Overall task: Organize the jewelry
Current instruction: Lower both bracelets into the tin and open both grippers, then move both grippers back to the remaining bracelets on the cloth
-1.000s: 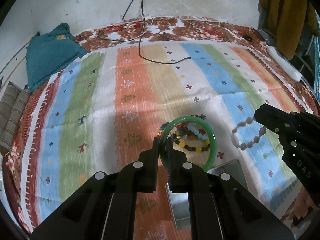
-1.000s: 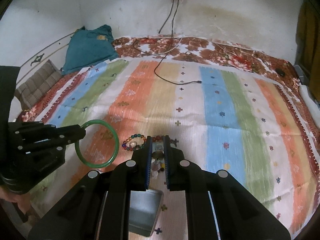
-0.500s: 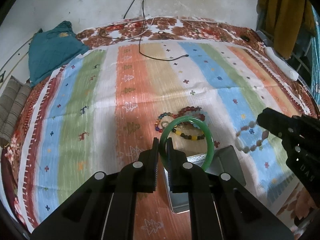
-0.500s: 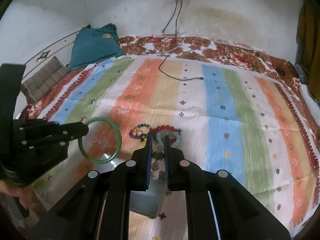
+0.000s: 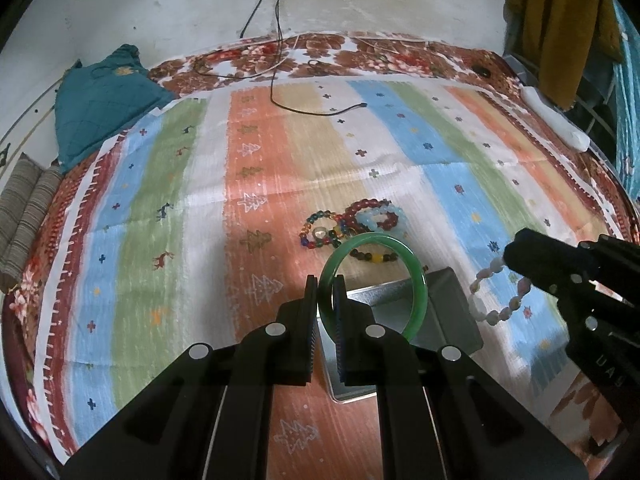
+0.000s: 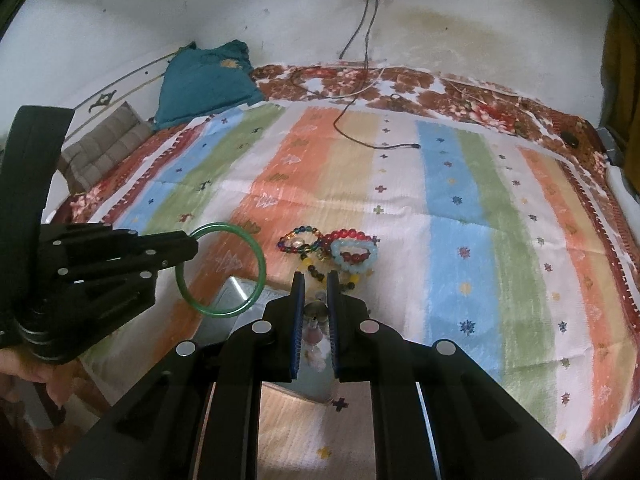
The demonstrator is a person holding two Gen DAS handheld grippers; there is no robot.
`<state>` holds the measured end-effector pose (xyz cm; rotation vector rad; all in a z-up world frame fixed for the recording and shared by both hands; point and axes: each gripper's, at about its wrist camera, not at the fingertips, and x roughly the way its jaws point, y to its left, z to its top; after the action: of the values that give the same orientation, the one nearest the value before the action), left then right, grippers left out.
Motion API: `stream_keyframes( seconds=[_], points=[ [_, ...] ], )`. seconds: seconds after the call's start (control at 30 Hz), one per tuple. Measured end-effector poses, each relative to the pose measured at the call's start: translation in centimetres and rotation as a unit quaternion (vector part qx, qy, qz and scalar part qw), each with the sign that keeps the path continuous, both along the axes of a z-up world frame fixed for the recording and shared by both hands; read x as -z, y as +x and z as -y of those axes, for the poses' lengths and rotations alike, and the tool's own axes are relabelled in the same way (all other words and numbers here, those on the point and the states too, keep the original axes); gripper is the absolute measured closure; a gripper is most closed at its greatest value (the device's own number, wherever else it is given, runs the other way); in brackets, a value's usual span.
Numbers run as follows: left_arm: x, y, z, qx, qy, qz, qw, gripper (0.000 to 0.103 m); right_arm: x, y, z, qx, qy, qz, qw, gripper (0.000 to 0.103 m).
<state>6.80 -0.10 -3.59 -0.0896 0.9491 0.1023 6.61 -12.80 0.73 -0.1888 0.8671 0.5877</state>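
A green bangle (image 5: pixel 374 286) is held clear of the bed, clamped by its rim between the closed jaws of the left claw (image 5: pixel 326 280), and it hangs above the near edge of a shallow metal tray (image 5: pixel 452 304) that lies on the striped bedspread (image 5: pixel 160 184). In the right wrist view the same bangle (image 6: pixel 222 268) is seen standing nearly upright at the tip of the left claw (image 6: pixel 192 246), with a corner of the tray (image 6: pixel 236 292) behind and below it. A bracelet of pale pink and white beads (image 5: pixel 496 292) is gripped by the right claw (image 5: pixel 510 254), whose jaws are closed on one end of the loop while the rest dangles just beside the tray's right edge. In its own camera the right claw (image 6: pixel 316 284) is seen pinched on those beads (image 6: pixel 314 338), which are blurred between the pads. Beyond the tray, a small cluster of bracelets is left lying on the bedspread: a multicoloured bead bracelet (image 5: pixel 320 230), a dark red bead bracelet (image 5: pixel 370 210), a light blue bead bracelet (image 5: pixel 384 218) overlapping the red one, and a dark bracelet with a yellow bead (image 5: pixel 374 257) nearest the tray. A black cable (image 5: pixel 288 92) is trailed from the wall onto the far part of the bed, and a teal cloth (image 5: pixel 100 100) is heaped at the far left corner. A bare hand (image 6: pixel 28 376) is glimpsed under the left claw's handle.
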Motion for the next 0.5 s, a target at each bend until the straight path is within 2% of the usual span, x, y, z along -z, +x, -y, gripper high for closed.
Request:
stream_keyframes(
  seconds=[0.13, 0.17, 0.2, 0.27, 0.5],
  points=[
    [0.8, 0.2, 0.4, 0.010, 0.004, -0.022, 0.9997, 0.092, 0.5, 0.6, 0.2, 0.010, 0.006, -0.027, 1.000, 0.090],
    [0.9, 0.3, 0.3, 0.005, 0.008, -0.029, 0.9995, 0.090, 0.6, 0.6, 0.3, 0.014, 0.005, -0.028, 0.999, 0.086],
    [1.0, 0.3, 0.3, 0.001, 0.011, -0.030, 0.9995, 0.090, 0.7, 0.8, 0.4, 0.022, 0.002, -0.028, 0.999, 0.073],
    [0.9, 0.3, -0.1, -0.011, 0.014, -0.031, 0.9994, 0.089, 0.8, 1.0, 0.6, 0.028, -0.003, -0.028, 0.999, 0.066],
    [0.4, 0.1, -2.2, -0.048, 0.005, -0.024, 0.9985, 0.073, 1.3, 1.9, 0.9, 0.043, -0.017, -0.041, 0.998, 0.066]
  ],
)
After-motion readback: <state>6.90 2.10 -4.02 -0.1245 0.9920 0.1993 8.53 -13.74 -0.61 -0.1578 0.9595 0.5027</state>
